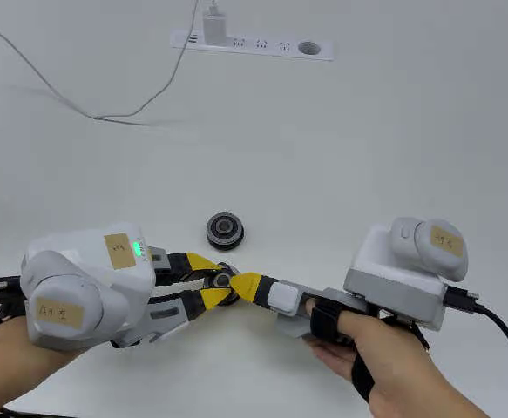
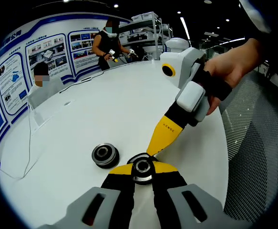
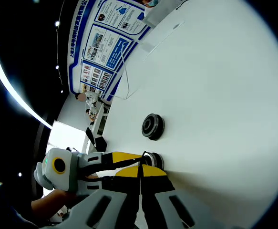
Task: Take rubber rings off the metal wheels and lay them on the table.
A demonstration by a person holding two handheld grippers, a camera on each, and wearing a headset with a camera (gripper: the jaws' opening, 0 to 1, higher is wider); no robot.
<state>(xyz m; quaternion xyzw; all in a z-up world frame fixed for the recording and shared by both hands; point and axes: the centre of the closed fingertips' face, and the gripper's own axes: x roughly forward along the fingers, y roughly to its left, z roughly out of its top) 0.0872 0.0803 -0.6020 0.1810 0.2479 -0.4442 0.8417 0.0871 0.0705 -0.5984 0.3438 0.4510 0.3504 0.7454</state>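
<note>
Two wheels: the free wheel point(image 1: 225, 230) lay on the worktop point(image 1: 367, 157); the held wheel point(image 1: 225, 283) sat clamped in the left gripper point(image 1: 212, 283). The right gripper point(image 1: 245, 286), jaws pressed together, met its ring point(image 2: 139, 156) head-on from the opposite side; whether it had any grip on the ring could not be told.

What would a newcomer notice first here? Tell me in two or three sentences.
The two yellow-tipped grippers meet low in the head view. The left gripper has its jaws shut on a metal wheel, and the right gripper has closed jaws at that wheel's rim. A second wheel lies alone on the white table just beyond.
</note>
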